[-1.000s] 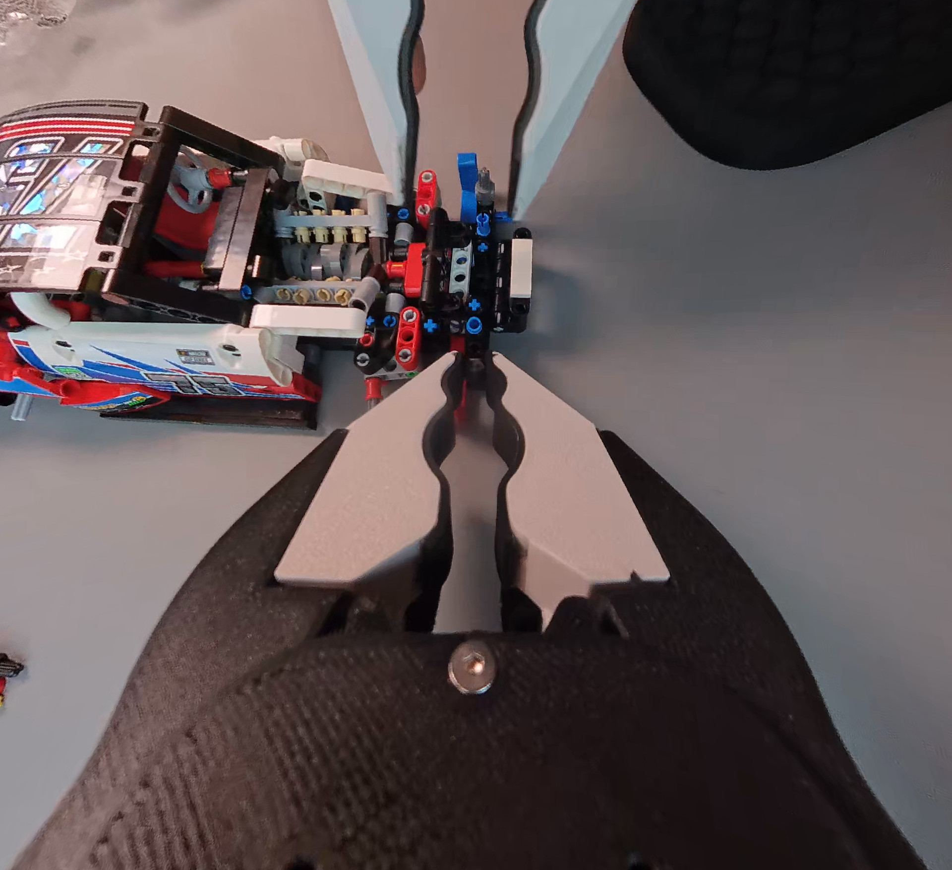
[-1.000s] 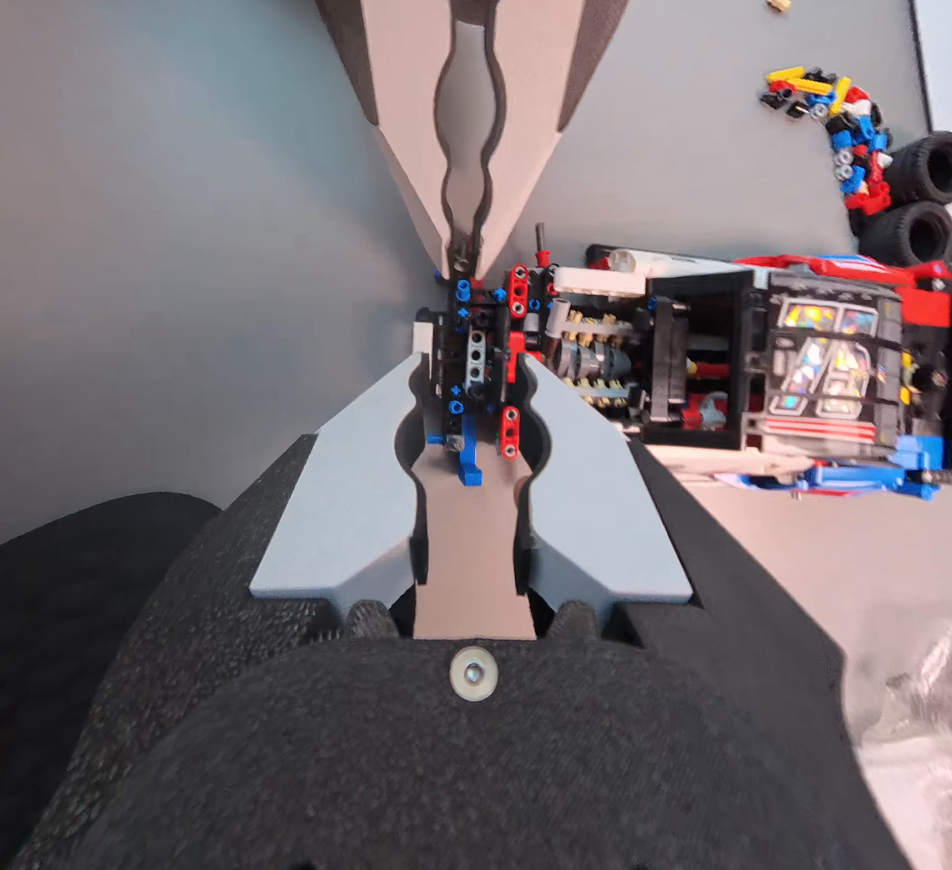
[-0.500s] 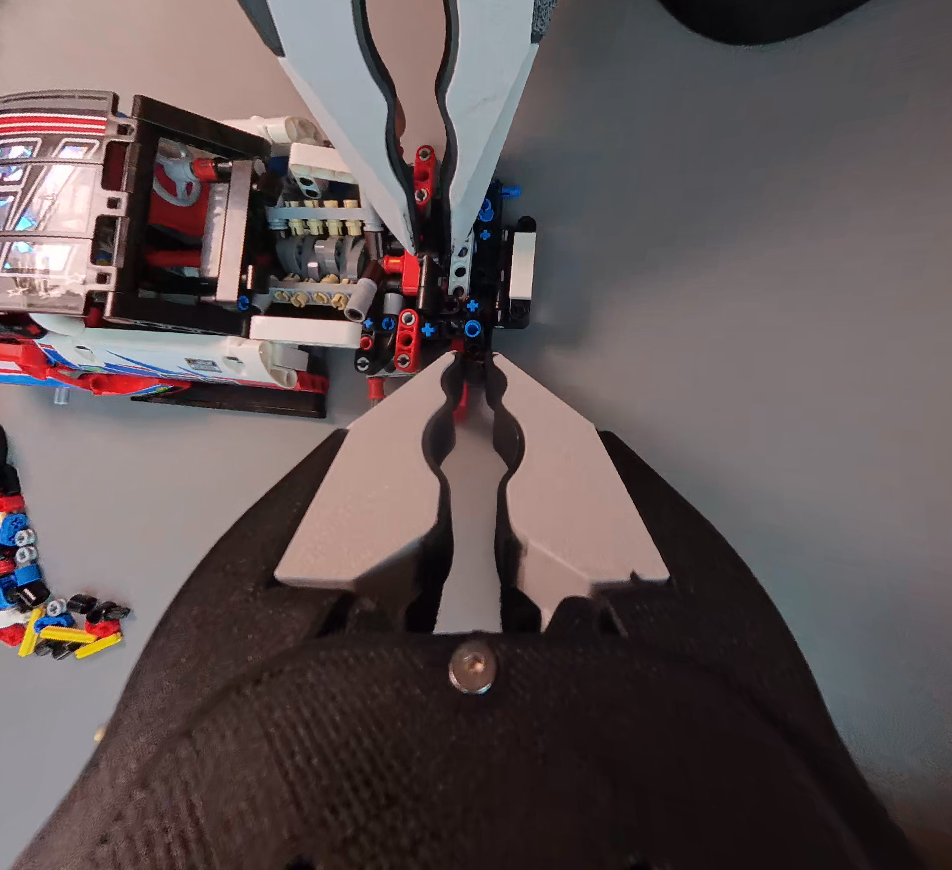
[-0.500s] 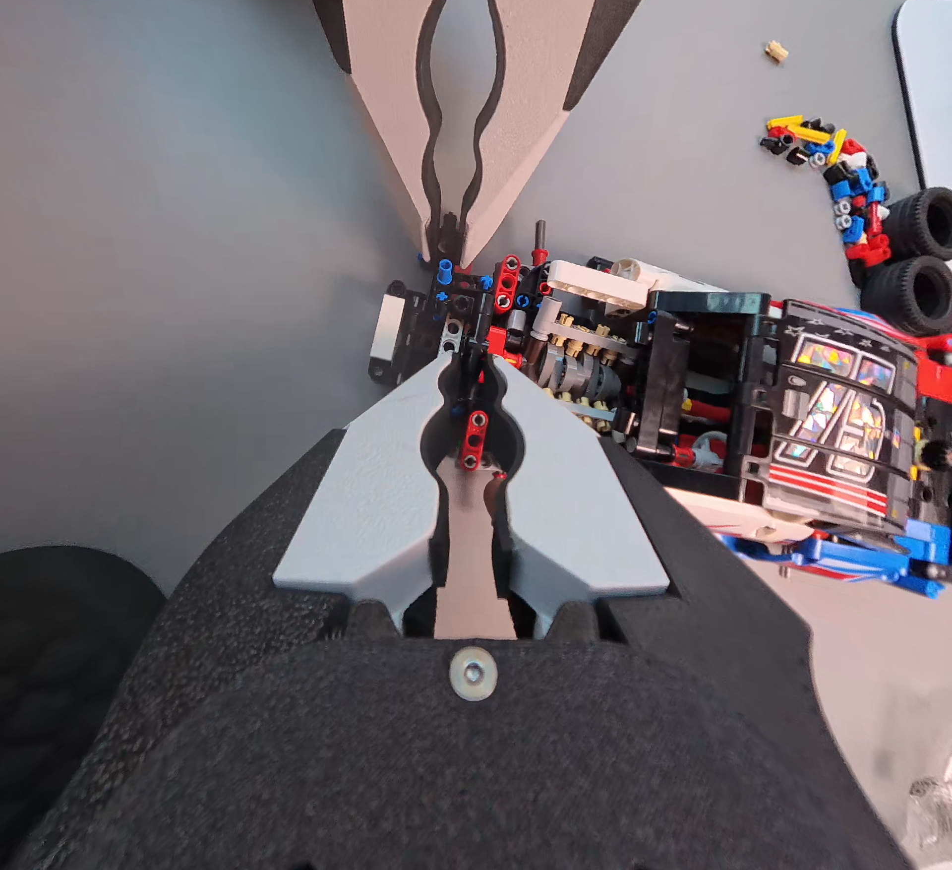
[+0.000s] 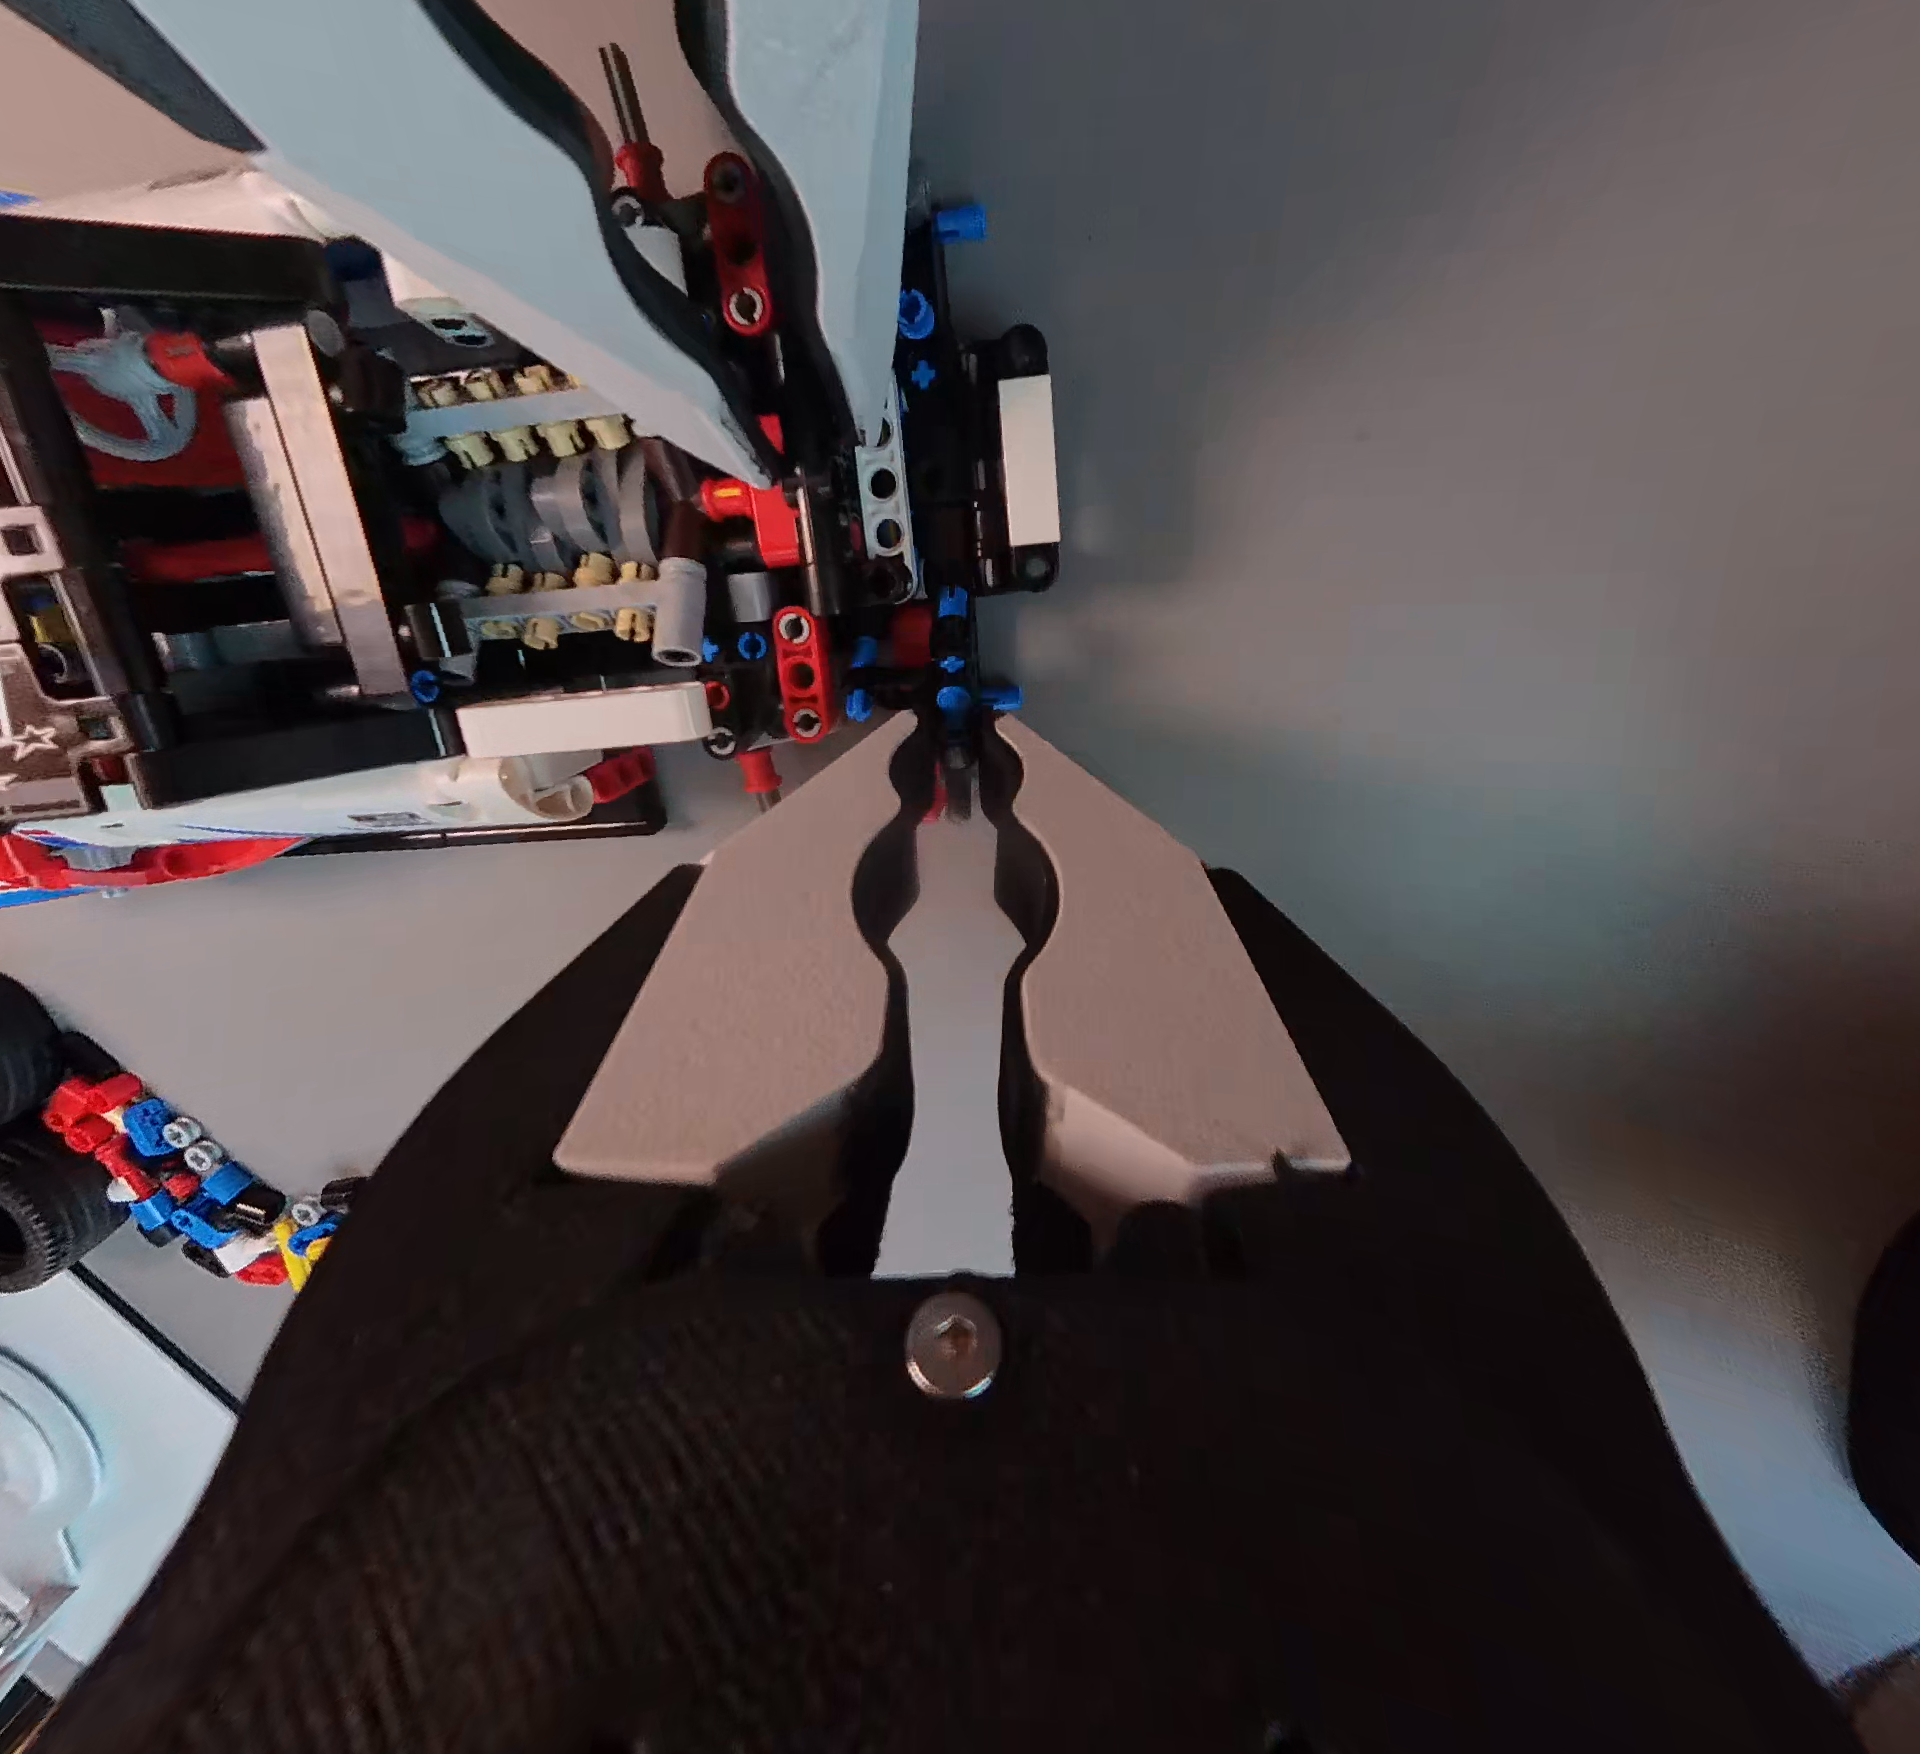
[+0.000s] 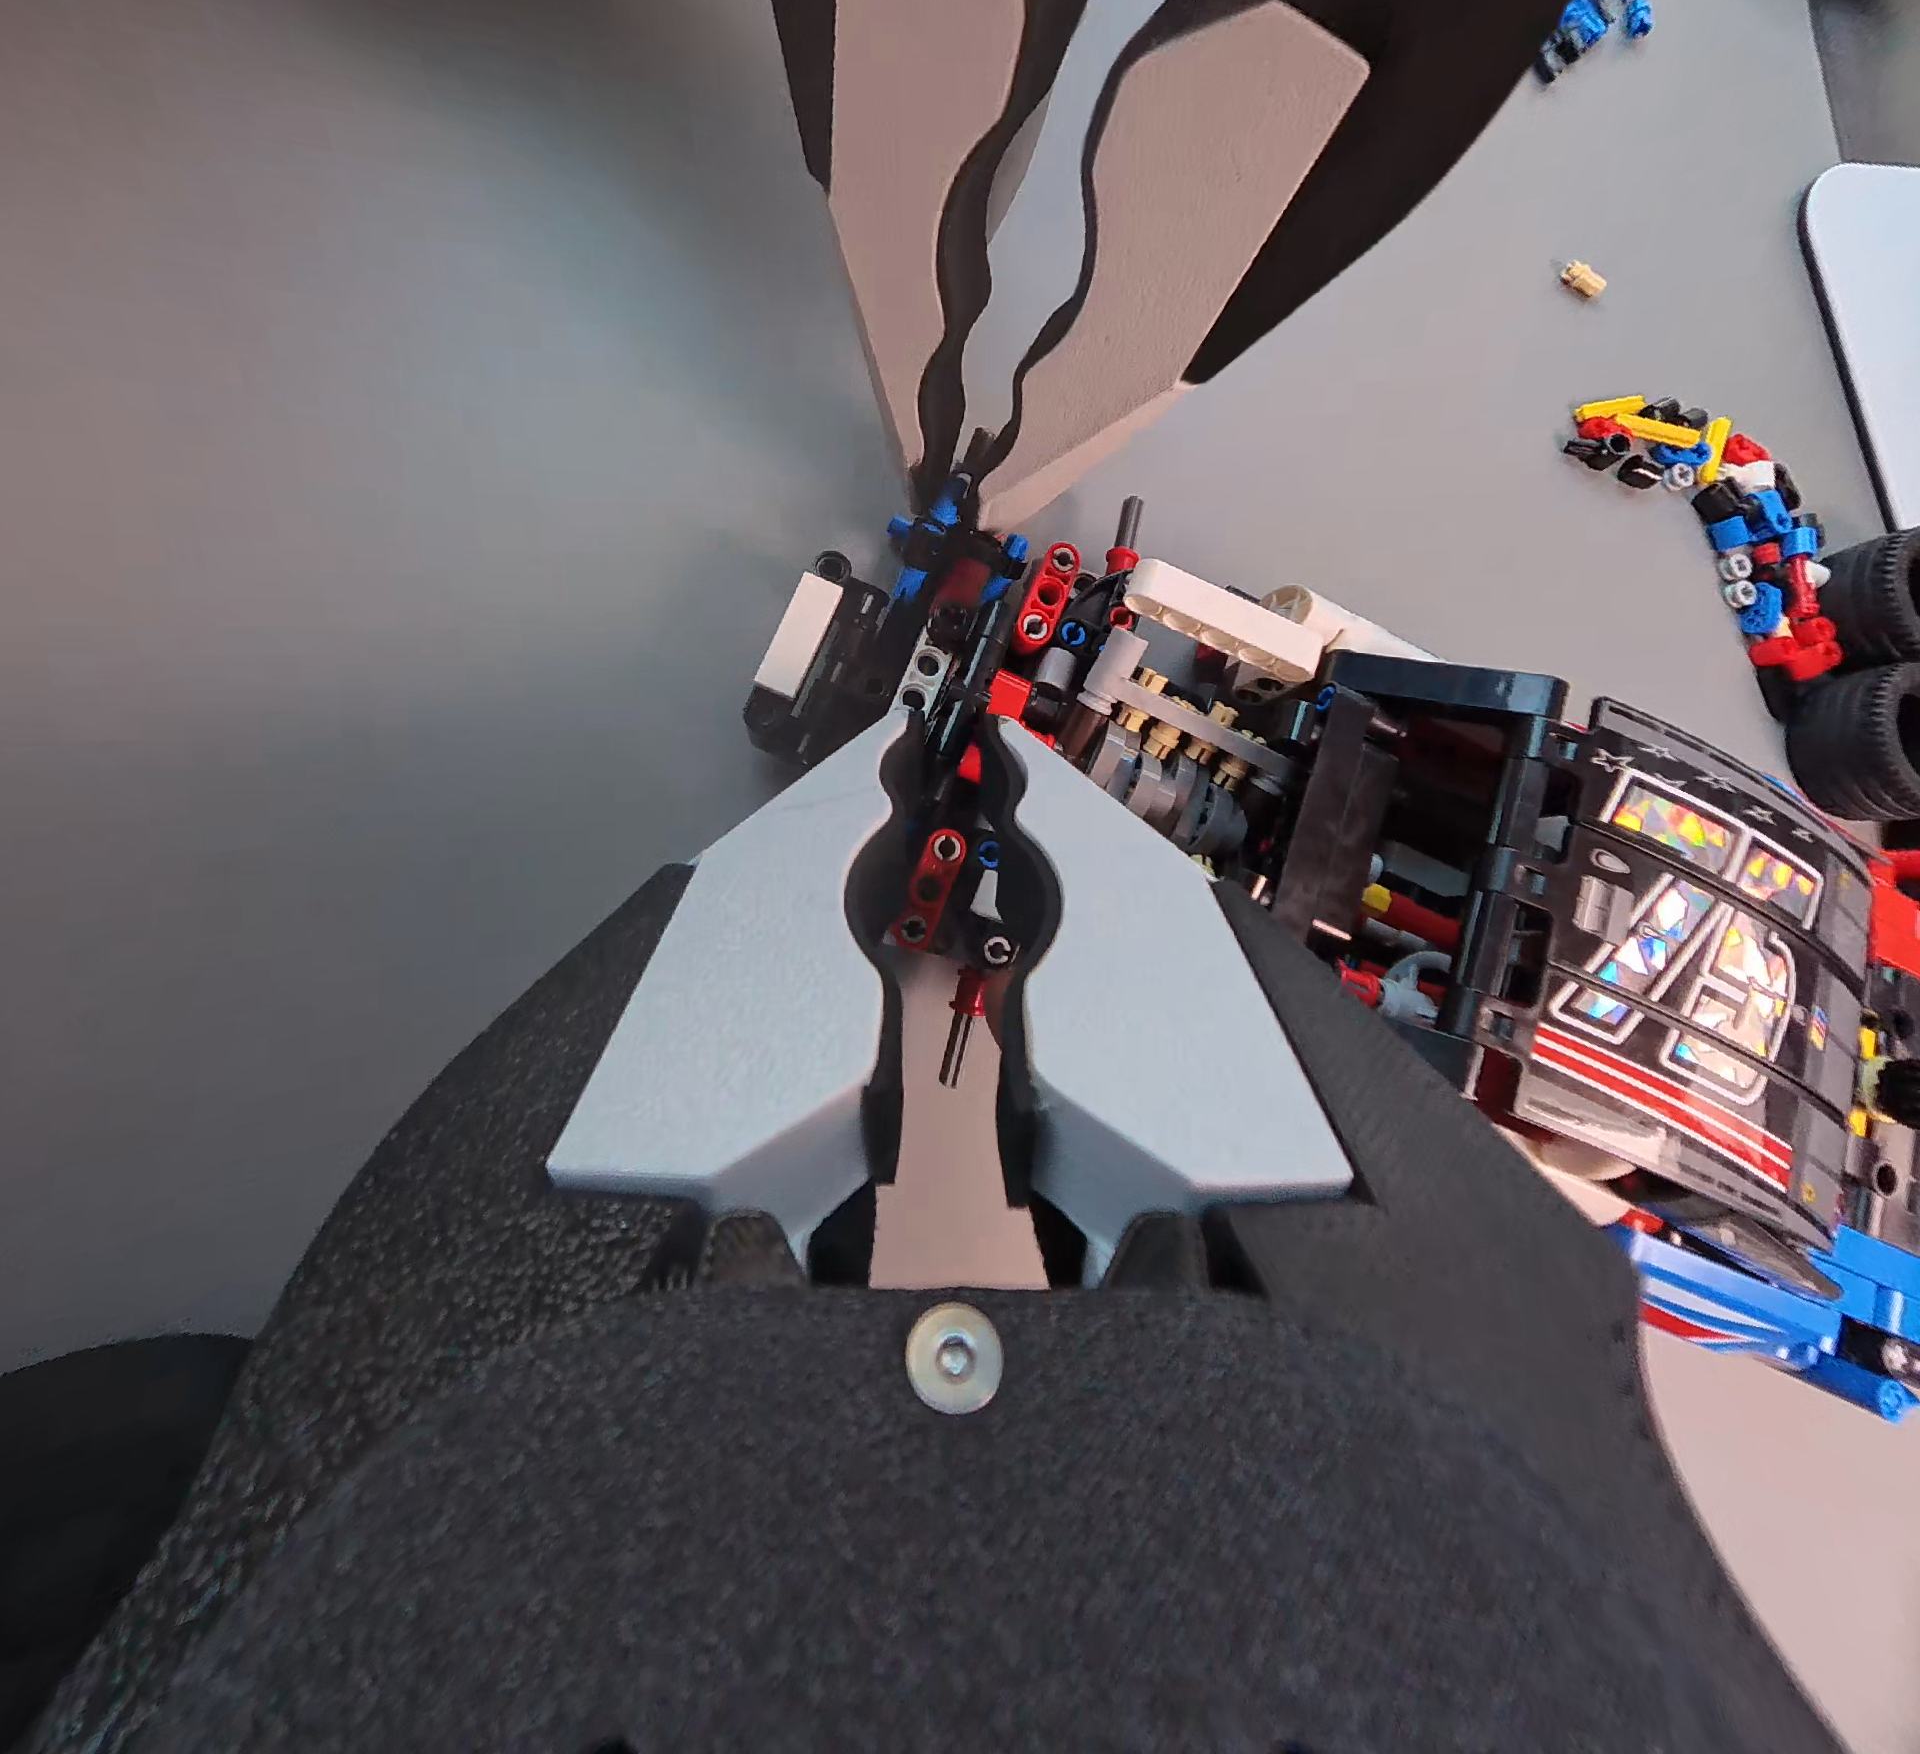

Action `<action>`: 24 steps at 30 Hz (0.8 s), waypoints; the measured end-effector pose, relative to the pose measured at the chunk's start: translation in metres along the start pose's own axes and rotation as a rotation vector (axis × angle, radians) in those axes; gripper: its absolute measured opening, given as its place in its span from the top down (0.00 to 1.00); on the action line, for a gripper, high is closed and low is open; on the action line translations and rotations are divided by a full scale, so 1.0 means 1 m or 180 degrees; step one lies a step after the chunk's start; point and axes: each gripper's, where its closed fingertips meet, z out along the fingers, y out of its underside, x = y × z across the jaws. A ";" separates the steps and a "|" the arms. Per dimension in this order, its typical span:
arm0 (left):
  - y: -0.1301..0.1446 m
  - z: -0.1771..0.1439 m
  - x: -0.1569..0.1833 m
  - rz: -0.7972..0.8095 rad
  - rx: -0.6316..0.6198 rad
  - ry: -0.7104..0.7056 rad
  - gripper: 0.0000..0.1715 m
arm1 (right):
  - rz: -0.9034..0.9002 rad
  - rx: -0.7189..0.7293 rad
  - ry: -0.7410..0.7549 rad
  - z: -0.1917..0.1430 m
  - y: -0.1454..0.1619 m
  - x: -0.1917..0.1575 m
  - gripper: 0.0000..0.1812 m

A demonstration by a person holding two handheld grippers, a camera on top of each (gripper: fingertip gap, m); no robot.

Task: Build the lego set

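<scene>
A lego car (image 5: 312,561) with a black cabin, white panels and an exposed grey engine lies on the grey table; it also shows in the right wrist view (image 6: 1455,821). My left gripper (image 5: 951,748), grey-fingered, is shut on a black and blue part at the near corner of the car's open frame end. My right gripper (image 6: 951,728), light-blue-fingered, is shut on the opposite side of that frame end, with a red holed beam (image 6: 930,883) and a thin black axle between its fingers. Each gripper faces the other across the frame, in the left wrist view (image 5: 821,447) and the right wrist view (image 6: 961,499).
A pile of small coloured pieces (image 6: 1714,499) and black tyres (image 6: 1870,665) lie beyond the car; the pile also shows in the left wrist view (image 5: 177,1174). A white tray edge (image 6: 1870,333), a small tan piece (image 6: 1581,279) and blue pieces (image 6: 1600,0) lie farther off. Spacing between my two grippers at the tips: around 5 cm. From the left gripper's tips to the small tan piece (image 6: 1581,279) is close to 20 cm.
My right gripper has closed from wide open and pushed farther over the frame end, now pinching it. The blue piece seen between its fingers a second ago is out of sight. My left gripper kept its hold.
</scene>
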 end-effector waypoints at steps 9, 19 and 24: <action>-0.005 -0.003 -0.004 -0.0346 0.0479 -0.0148 0.93 | 0.0014 -0.0014 0.0164 -0.001 0.001 0.000 0.96; -0.014 -0.008 -0.006 -0.0722 0.1337 -0.0428 0.95 | 0.0139 0.0002 0.0429 -0.011 -0.023 0.000 0.95; -0.014 -0.009 -0.006 -0.0624 0.1419 -0.0498 0.95 | 0.0201 -0.0203 0.0394 0.002 -0.034 -0.004 0.97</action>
